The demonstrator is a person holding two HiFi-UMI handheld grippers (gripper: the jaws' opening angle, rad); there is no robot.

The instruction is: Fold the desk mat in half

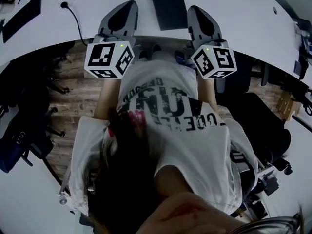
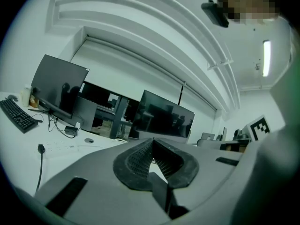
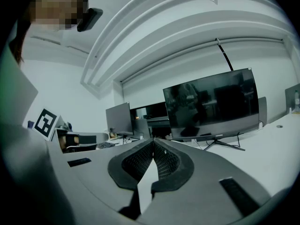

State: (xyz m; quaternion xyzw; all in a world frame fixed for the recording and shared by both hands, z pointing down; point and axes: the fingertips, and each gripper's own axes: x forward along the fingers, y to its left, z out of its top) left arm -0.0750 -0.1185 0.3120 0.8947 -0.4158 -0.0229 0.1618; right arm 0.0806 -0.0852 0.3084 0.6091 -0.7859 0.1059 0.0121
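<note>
The desk mat is a dark rectangle lying flat on the white table, straight ahead between my two grippers. My left gripper hovers just left of the mat and my right gripper just right of it; neither touches the mat. In the left gripper view the left gripper is shut, pads meeting at the tips with nothing between them. The right gripper looks the same in the right gripper view, shut and holding nothing. Both point level over the table, so the mat is out of sight in both gripper views.
A black cable and a keyboard lie on the table at the left. Monitors stand along the far side, a large one at the right. A black office chair stands to my right, over wooden floor.
</note>
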